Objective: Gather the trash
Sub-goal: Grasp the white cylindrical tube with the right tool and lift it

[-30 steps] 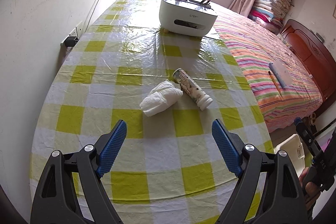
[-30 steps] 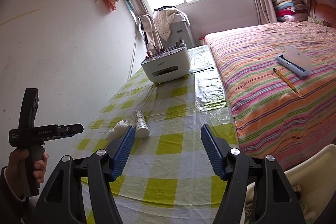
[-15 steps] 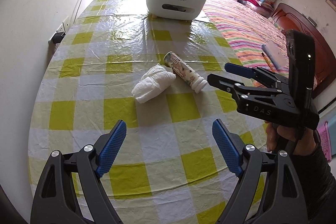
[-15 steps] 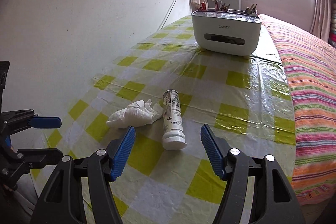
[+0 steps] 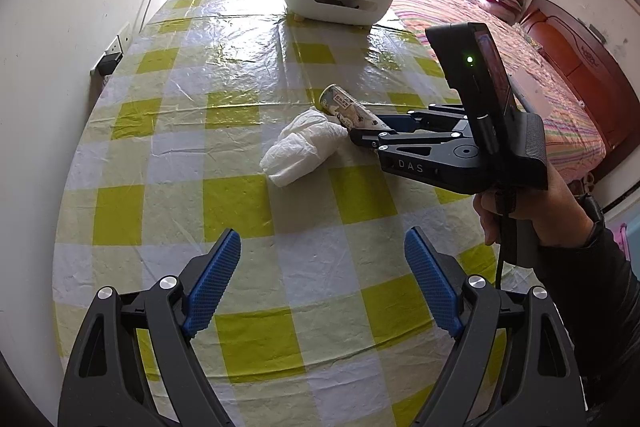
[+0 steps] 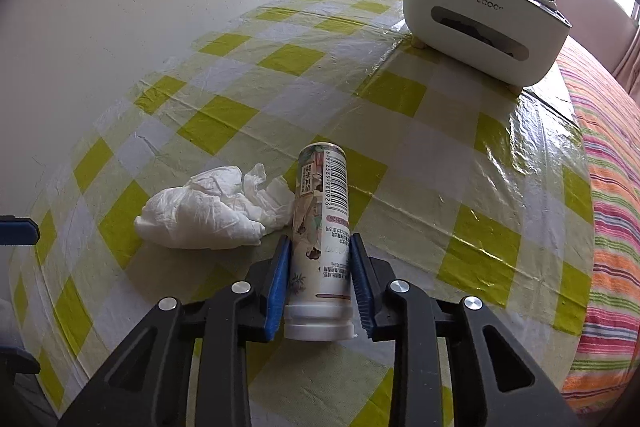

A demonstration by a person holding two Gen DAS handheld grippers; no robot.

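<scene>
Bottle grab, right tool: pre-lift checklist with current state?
1. Right tool shut on the bottle, pads on both sides: ok.
2. Grip sits low near the cap end, long body sticking out ahead: not ok, may tilt.
3. Tissue touching the bottle's side, might drag: not ok.
4. Left tool open, holding nothing, free for the tissue: ok.
5. Bottle lifted off the tablecloth: cannot tell.
6. Trash bin position: cannot tell, none in view.
</scene>
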